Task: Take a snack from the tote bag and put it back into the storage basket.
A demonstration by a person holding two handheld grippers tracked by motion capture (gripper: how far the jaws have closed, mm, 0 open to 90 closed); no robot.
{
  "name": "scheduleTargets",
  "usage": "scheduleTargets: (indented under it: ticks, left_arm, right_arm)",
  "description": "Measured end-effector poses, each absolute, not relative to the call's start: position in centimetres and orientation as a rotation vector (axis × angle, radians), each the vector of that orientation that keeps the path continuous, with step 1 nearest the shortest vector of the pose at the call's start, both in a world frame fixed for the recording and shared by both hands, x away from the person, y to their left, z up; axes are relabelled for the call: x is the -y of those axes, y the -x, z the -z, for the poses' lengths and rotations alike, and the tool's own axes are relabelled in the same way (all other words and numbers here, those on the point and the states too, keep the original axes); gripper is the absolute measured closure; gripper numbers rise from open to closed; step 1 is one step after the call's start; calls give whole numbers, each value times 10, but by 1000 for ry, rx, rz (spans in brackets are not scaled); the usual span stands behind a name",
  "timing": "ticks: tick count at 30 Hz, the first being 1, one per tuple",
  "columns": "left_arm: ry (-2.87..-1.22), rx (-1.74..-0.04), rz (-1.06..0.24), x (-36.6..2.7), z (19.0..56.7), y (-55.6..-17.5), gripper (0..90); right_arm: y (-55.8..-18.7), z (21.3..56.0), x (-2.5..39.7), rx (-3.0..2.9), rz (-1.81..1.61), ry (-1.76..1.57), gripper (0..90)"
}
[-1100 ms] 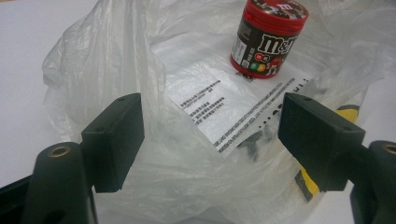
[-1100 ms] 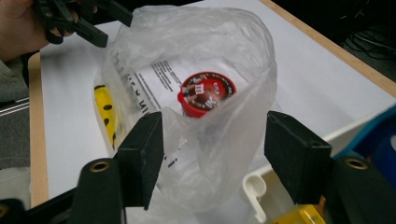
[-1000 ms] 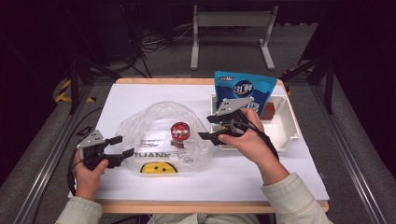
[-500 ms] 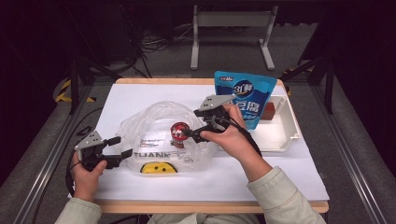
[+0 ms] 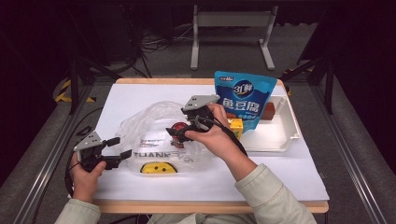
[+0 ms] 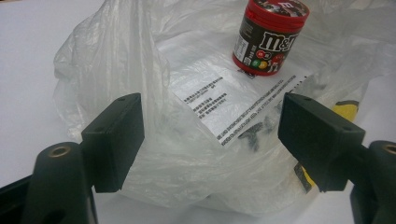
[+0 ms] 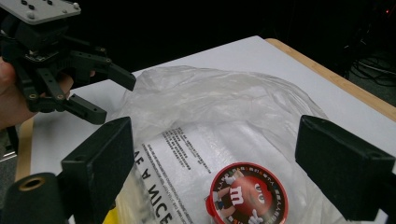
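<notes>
A crumpled clear plastic bag [image 5: 149, 135] [image 6: 187, 154] [image 7: 219, 107] with black print and a yellow patch lies in the middle of the white table. A red-lidded M&M's can [image 5: 179, 127] [image 6: 268, 37] [image 7: 247, 196] stands upright among its folds; whether it is inside the bag I cannot tell. My right gripper [image 5: 175, 133] [image 7: 215, 158] hovers open just above the can, jaws wide on either side. My left gripper [image 5: 120, 147] [image 6: 210, 135] [image 7: 113, 98] is open at the bag's left edge, with nothing between its jaws.
A blue pouch [image 5: 243, 105] stands upright at the left end of a white tray [image 5: 280, 135] on the right. A yellow box [image 5: 235, 126] sits at its foot and a brown block [image 5: 267, 112] behind it. Bare table lies at the front right.
My right gripper has moved left from beside the blue pouch to above the red can on the bag. The left gripper has hardly moved.
</notes>
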State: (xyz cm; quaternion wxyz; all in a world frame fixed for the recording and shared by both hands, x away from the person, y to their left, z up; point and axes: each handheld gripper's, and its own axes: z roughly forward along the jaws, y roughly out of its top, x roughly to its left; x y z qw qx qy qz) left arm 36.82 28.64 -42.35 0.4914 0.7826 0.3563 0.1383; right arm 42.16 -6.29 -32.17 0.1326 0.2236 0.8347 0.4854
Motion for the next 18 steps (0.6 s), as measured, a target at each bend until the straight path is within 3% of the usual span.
scheduleTargets:
  ticks: [12, 18]
  left_arm:
    - [-1901, -863, -334, -286, 423, -369, 233]
    - [-1902, -860, -338, -287, 423, -369, 233]
  right_arm:
    - [-439, 346, 50, -2442, -1340, -682, 126]
    - [-446, 364, 48, -2496, -1282, -702, 59]
